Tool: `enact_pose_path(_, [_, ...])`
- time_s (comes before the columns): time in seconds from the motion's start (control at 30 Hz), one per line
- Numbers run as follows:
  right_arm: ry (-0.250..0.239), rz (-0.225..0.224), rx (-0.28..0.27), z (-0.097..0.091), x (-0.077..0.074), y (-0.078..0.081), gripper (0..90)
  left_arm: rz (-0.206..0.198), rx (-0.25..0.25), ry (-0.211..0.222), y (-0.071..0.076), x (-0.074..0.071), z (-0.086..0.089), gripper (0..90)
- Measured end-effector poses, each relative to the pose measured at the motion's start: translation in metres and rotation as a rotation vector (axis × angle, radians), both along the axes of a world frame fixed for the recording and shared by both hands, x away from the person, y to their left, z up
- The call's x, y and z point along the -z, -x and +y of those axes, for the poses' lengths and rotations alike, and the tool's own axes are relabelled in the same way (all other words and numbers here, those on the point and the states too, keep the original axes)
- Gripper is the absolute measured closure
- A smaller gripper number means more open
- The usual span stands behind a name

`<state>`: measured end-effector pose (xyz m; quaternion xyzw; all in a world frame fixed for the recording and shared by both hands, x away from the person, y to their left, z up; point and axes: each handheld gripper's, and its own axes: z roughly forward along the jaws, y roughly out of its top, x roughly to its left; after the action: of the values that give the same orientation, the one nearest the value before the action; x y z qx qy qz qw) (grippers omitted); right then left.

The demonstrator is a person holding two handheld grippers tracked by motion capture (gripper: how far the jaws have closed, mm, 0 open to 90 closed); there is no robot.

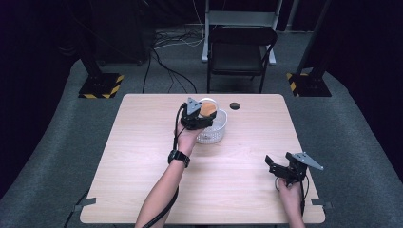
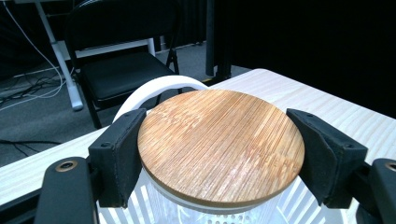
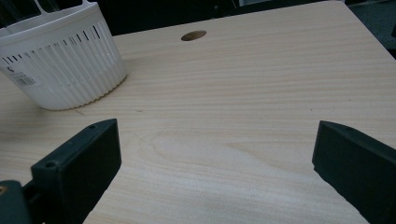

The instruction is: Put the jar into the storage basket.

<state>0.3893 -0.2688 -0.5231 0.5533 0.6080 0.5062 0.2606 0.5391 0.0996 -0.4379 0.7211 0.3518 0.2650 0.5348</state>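
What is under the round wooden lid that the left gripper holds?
Under the wooden lid a white rim and a clear container wall show, standing inside the white slotted basket. The lid covers the container's inside, so its contents cannot be seen.

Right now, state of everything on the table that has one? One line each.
left gripper: shut on the bamboo lid, one jaw at each side of its edge
bamboo lid: held flat, above the white basket
white basket: upright on the table, contents hard to tell
right gripper: open, holding nothing, over bare table
folding chair: unfolded, behind the table
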Motion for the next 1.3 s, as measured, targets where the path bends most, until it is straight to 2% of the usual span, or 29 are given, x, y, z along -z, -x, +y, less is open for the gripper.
enact_pose_path(0.2, [0.001, 0.0, 0.001, 0.0, 0.0, 0.0, 0.2, 0.005, 0.0, 0.0, 0.0, 0.0, 0.001, 22.9])
enact_pose_path(0.37, [0.0, -0.001, 0.001, 0.0, 0.0, 0.0, 0.2, 0.018, 0.019, -0.017, -0.001, -0.003, -0.001, 17.0])
enact_pose_path(0.43, [0.0, 0.0, 0.001, 0.0, 0.0, 0.0, 0.2, 0.01, 0.012, -0.035, 0.001, -0.006, -0.001, 12.8])
enact_pose_path(0.5, [0.001, 0.0, -0.001, 0.0, 0.0, 0.0, 0.2, 0.025, 0.013, -0.013, 0.003, -0.013, 0.002, 8.7])
enact_pose_path(0.63, [-0.002, -0.001, -0.001, 0.0, 0.0, 0.0, 0.2, 0.024, 0.021, -0.012, 0.008, -0.021, 0.007, 5.6])
enact_pose_path(0.7, [-0.004, 0.0, 0.0, 0.0, 0.0, 0.0, 0.2, 0.022, 0.029, -0.02, 0.012, -0.026, 0.012, 5.0])
enact_pose_path(0.87, [0.006, -0.003, -0.002, 0.001, 0.0, 0.0, 0.2, 0.013, 0.056, 0.007, 0.028, -0.039, 0.03, 3.6])
enact_pose_path(0.97, [0.008, -0.006, 0.0, 0.001, 0.0, 0.001, 0.2, 0.01, 0.069, 0.009, 0.038, -0.043, 0.042, 2.9])
enact_pose_path(1.0, [0.01, -0.007, 0.001, 0.001, 0.0, 0.001, 0.2, 0.01, 0.069, 0.009, 0.038, -0.043, 0.042, 2.6])
enact_pose_path(1.13, [0.011, -0.006, 0.001, 0.001, 0.0, 0.001, 0.2, 0.0, 0.093, -0.017, 0.056, -0.042, 0.059, 2.4])
enact_pose_path(1.3, [0.011, -0.002, 0.002, 0.001, 0.0, 0.0, 0.2, -0.006, 0.105, 0.012, 0.071, -0.034, 0.078, 2.4])
